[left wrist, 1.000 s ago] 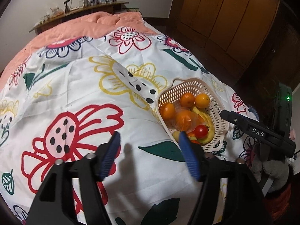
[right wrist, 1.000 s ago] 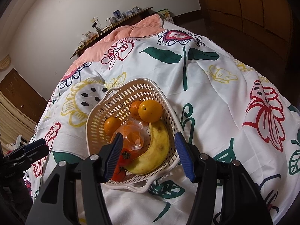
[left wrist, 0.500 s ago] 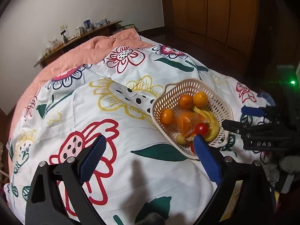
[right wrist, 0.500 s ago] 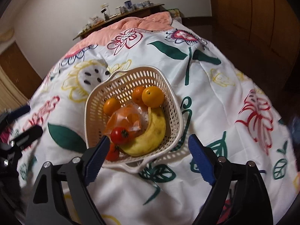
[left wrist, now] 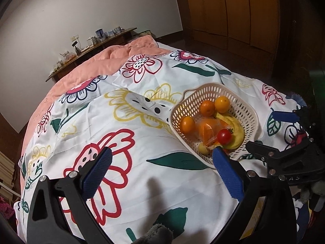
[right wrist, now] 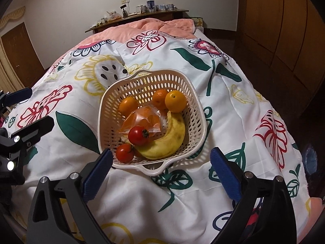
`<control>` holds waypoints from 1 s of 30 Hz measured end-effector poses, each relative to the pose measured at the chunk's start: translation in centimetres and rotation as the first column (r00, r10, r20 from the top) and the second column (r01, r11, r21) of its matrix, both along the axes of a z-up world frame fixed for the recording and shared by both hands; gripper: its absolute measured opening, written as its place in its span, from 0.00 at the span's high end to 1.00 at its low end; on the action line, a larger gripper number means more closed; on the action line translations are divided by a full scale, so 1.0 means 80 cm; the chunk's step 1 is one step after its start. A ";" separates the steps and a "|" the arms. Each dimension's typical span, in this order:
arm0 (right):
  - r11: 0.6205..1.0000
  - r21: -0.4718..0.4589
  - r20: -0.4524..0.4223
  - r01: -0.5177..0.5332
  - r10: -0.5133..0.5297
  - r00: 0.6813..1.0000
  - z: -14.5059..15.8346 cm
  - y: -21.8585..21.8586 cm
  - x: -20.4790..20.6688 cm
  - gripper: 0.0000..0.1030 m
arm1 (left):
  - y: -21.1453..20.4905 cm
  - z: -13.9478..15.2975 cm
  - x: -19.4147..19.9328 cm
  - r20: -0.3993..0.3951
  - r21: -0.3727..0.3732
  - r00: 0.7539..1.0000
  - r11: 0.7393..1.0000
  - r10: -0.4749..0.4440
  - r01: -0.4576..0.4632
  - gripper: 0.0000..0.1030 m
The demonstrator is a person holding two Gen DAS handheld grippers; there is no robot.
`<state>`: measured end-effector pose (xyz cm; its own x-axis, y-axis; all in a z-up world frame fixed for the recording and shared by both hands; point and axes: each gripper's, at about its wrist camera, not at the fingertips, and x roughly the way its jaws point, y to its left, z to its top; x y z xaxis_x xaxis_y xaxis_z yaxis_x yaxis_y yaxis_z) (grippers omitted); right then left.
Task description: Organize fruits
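Observation:
A cream perforated basket (right wrist: pixel 148 72) sits on the flowered bedsheet (right wrist: pixel 233 109). It holds three oranges (right wrist: pixel 175 101), a banana (right wrist: pixel 172 138), two tomatoes (right wrist: pixel 138 135) and a clear bag of orange fruit (right wrist: pixel 144 120). My right gripper (right wrist: pixel 161 152) hovers just short of the basket's near rim, its jaws opening wide with only that rim seen between the blue pads. My left gripper (left wrist: pixel 161 152) hangs over bare sheet to the left of the basket (left wrist: pixel 195 99), jaws opening with nothing between them. Each gripper shows at the other view's edge.
A pink quilt (right wrist: pixel 142 27) covers the far end of the bed. Behind it stands a wooden shelf (right wrist: pixel 142 16) crowded with jars and small items. A wooden wardrobe (left wrist: pixel 233 10) lines the right side, with dark floor below the bed's right edge.
Both grippers have opened from half-spread to wide. Both views have rolled towards level, and the basket now sits a little farther ahead of each gripper.

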<state>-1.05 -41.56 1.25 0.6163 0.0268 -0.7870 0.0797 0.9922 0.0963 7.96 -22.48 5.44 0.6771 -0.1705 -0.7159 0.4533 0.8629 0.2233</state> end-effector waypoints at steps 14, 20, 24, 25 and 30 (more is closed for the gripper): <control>0.999 -0.048 -0.001 -0.016 0.016 1.000 0.001 0.010 -0.002 0.05 | 0.002 0.002 -0.006 0.068 0.048 0.997 0.998 0.028 -0.032 0.03; 0.998 -0.058 -0.005 -0.014 0.014 1.000 0.000 0.010 -0.002 0.05 | 0.001 0.001 -0.007 0.072 0.052 0.997 0.998 0.033 -0.037 0.03; 0.998 -0.060 -0.005 -0.017 0.016 1.000 0.000 0.011 -0.002 0.05 | 0.001 -0.001 -0.006 0.068 0.055 0.997 0.998 0.035 -0.039 0.03; 0.998 -0.062 -0.006 -0.018 0.017 1.000 -0.001 0.011 -0.002 0.05 | 0.000 -0.001 -0.006 0.068 0.056 0.997 0.998 0.033 -0.037 0.03; 0.997 -0.071 -0.010 -0.029 0.029 1.000 -0.002 0.015 -0.001 0.05 | -0.002 -0.001 -0.008 0.067 0.063 0.998 0.998 0.020 -0.024 0.03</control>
<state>-1.10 -40.38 1.05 0.6088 -0.0117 -0.7933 0.0515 0.9984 0.0247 7.36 -22.68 5.32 0.7266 -0.1105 -0.6781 0.4170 0.8553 0.3074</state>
